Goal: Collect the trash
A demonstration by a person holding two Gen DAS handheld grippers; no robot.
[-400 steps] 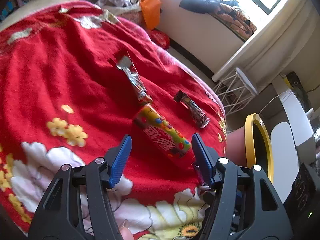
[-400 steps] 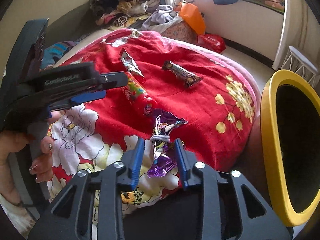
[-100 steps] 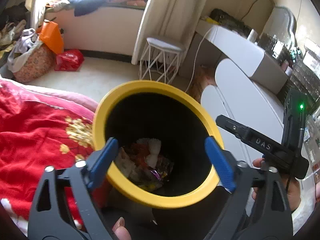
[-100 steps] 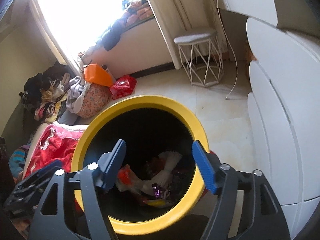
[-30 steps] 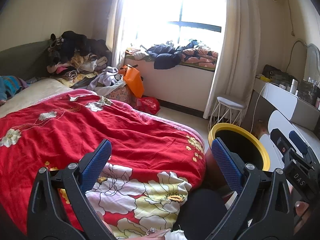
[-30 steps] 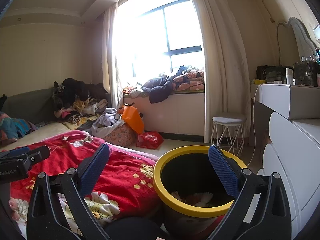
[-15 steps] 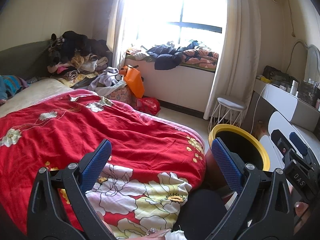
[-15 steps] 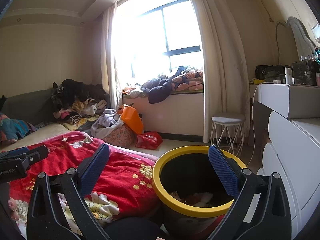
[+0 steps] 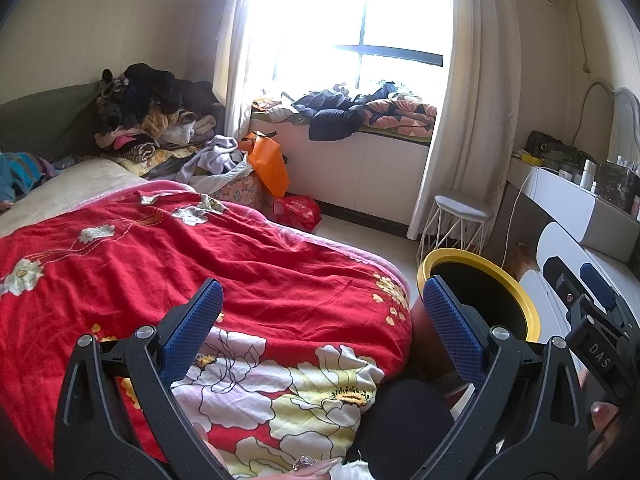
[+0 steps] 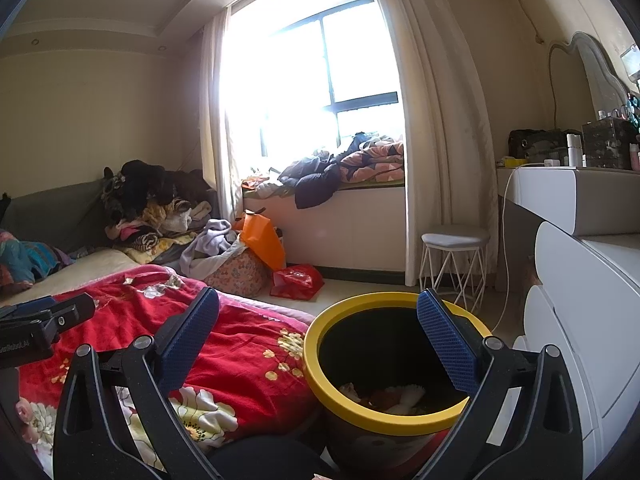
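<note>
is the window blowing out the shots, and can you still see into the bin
Left wrist view: window blown out to white, the bin interior reads plain black, and straight lines bow from the fisheye. Right wrist view: same glare at the window, yet pale trash shows low inside the bin; the corners vignette black.

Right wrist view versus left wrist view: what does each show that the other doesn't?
Only the right wrist view looks into the yellow-rimmed bin, with trash at the bottom, and catches the mirror and ceiling lights. Only the left wrist view shows most of the red floral blanket, with no wrappers on it, plus a fingertip on the right gripper's handle. Both show the window seat, white stool, orange bag, and open, empty jaws.
</note>
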